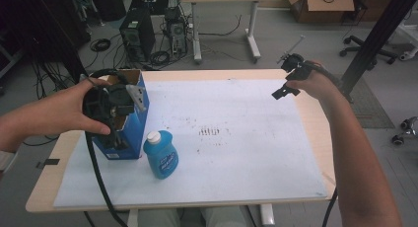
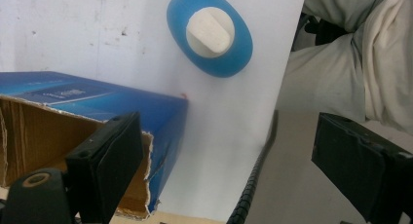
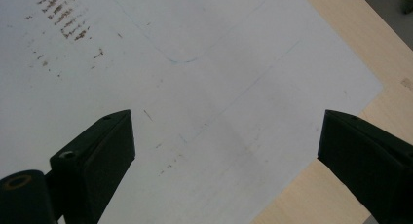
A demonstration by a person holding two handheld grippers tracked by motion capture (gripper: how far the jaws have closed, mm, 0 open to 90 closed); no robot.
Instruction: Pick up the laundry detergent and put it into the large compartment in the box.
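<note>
A blue bottle [image 1: 161, 155] with a white cap stands upright on the white mat [image 1: 236, 153], just right of an open blue cardboard box [image 1: 132, 126]. My left gripper [image 1: 114, 113] hangs over the box's open top, pointing down. In the left gripper view its jaws stand wide apart with nothing between them [image 2: 229, 165]; one jaw is above the box's torn rim [image 2: 97, 102], and the bottle [image 2: 209, 34] lies farther ahead. My right gripper [image 1: 283, 89] is held above the far right of the mat, open and empty [image 3: 224, 156].
The mat covers most of the wooden table [image 1: 315, 113], whose bare edge shows in the right gripper view [image 3: 350, 53]. Brown smudges [image 1: 211, 132] mark the mat's middle. A black cable [image 1: 98, 172] trails from the left gripper over the front edge. The person's lap [image 2: 350, 63] is beyond that edge.
</note>
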